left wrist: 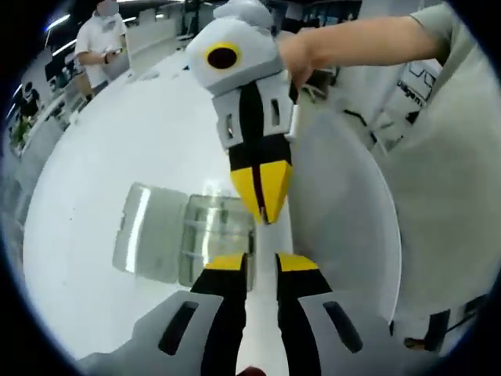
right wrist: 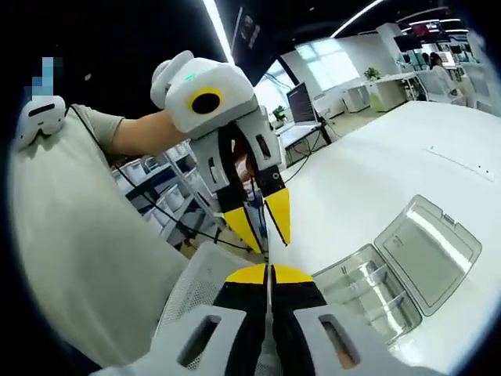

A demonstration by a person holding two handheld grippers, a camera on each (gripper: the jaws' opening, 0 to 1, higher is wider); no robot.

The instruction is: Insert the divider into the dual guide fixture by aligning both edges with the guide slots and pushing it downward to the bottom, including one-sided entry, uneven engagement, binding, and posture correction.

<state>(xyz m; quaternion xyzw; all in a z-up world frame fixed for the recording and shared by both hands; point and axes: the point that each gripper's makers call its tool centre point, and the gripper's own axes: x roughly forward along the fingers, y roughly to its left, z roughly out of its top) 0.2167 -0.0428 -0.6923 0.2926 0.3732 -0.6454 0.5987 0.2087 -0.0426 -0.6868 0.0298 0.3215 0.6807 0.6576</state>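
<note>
**Left gripper view and right gripper view: the thin divider is up in the air, not in the box yet**

We see our left gripper [left wrist: 262,262] coming up from the bottom of the left gripper view. Its two yellow tips stand a little apart, with a gap between them. We can't see them pressing on anything.

Our right gripper [left wrist: 264,207] comes in from the top and points down at the left one. Its yellow tips are squeezed together into one point. In the right gripper view, a very thin pale line sits between those closed tips. That is the divider [right wrist: 268,294], seen from its edge. It is so thin that we can't tell its shape. The line runs on toward the tips of the left gripper, between them.

The clear fixture box [left wrist: 215,235] lies on the white table [left wrist: 156,133], close to the table's near edge. Its lid [left wrist: 149,231] is flipped open and lies flat beside it. We can see little ribs inside the box.

Both grippers meet just beside the box, over the near edge of the table. The divider is not touching the box.

A white mesh chair [right wrist: 200,286] is under the grippers. A person's grey shirt [right wrist: 70,219] is near. Another person [left wrist: 98,43] stands by the far end of the table.
</note>
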